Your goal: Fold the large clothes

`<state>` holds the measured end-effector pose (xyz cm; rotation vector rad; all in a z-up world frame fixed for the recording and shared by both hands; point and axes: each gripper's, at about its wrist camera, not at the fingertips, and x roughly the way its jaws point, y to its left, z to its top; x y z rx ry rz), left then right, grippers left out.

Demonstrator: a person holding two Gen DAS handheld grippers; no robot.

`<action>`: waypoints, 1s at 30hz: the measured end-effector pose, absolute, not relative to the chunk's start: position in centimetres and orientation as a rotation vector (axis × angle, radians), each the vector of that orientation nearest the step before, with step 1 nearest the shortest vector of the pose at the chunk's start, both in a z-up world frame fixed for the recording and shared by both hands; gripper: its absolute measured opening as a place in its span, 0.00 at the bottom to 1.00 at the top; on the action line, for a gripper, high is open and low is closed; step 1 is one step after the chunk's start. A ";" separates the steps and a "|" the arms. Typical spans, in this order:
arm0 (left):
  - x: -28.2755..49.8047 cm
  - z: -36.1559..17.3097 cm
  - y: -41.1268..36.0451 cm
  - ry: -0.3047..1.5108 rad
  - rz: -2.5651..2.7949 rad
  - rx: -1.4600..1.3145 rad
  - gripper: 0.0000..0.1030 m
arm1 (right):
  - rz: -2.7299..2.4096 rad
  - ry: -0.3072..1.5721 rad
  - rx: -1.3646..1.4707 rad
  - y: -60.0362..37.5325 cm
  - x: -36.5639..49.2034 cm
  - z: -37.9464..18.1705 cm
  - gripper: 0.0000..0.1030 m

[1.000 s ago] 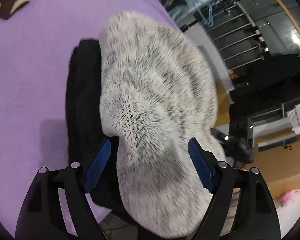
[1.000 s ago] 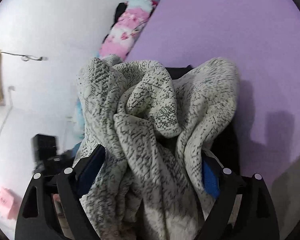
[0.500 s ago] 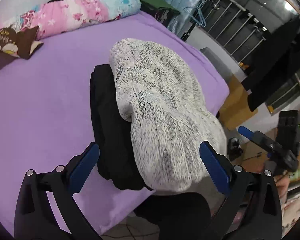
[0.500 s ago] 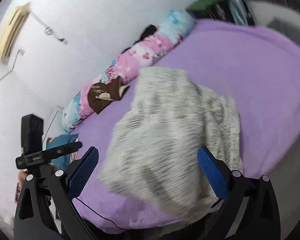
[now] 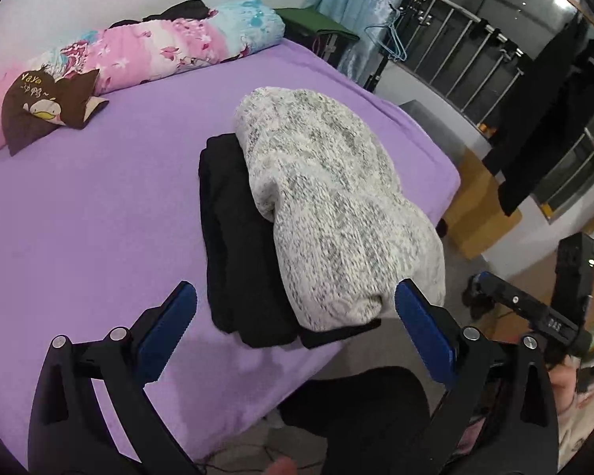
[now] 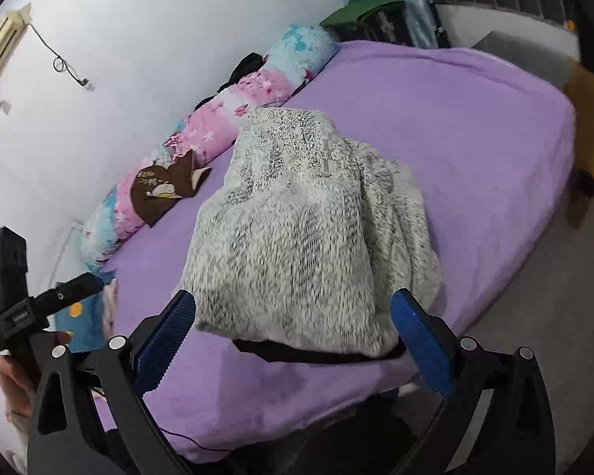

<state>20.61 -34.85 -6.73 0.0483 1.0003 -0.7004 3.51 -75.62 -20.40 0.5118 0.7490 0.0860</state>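
Left wrist: speckled grey-white knit sweater [image 5: 328, 213] folded atop black folded garment [image 5: 237, 237] at 12 o'clock; both grippers' jaws released, empty, fold looks done

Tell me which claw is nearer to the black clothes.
Hard to tell; perhaps the left claw, by the black clothes beside the grey sweater. The right claw faces the sweater end.

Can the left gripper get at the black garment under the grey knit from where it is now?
Probably yes. The left gripper is open and empty, and the black garment lies bare on its side of the grey knit sweater, nothing between.
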 end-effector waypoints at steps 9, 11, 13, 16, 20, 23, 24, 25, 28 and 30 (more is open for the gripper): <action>15.1 -5.7 -33.4 0.945 -0.683 0.057 0.94 | -0.037 0.703 0.330 -68.9 -3.6 -18.4 0.94; 13.9 -5.3 -33.1 0.922 -0.662 0.079 0.94 | -0.050 0.677 0.319 -67.7 -5.2 -17.8 0.94; 12.3 -4.9 -32.5 0.897 -0.655 0.090 0.94 | -0.065 0.643 0.306 -66.4 -7.0 -17.1 0.94; 10.5 -4.7 -31.9 0.881 -0.657 0.108 0.94 | -0.066 0.627 0.286 -64.8 -8.8 -16.4 0.94; 8.3 -4.9 -31.0 0.877 -0.654 0.123 0.94 | -0.081 0.604 0.259 -63.2 -11.1 -15.3 0.94; 6.7 -4.8 -30.3 0.853 -0.650 0.134 0.94 | -0.080 0.598 0.256 -62.6 -12.3 -15.0 0.94; 6.2 -4.8 -30.0 0.848 -0.652 0.133 0.94 | -0.076 0.604 0.255 -62.3 -12.7 -15.0 0.94; 5.7 -4.8 -29.8 0.845 -0.654 0.130 0.94 | -0.075 0.607 0.255 -62.2 -12.9 -15.1 0.94; 4.7 -4.6 -29.3 0.831 -0.656 0.132 0.94 | -0.070 0.615 0.256 -61.8 -13.6 -15.3 0.94; 4.3 -4.5 -29.1 0.830 -0.654 0.130 0.94 | -0.068 0.623 0.256 -61.7 -13.8 -15.4 0.94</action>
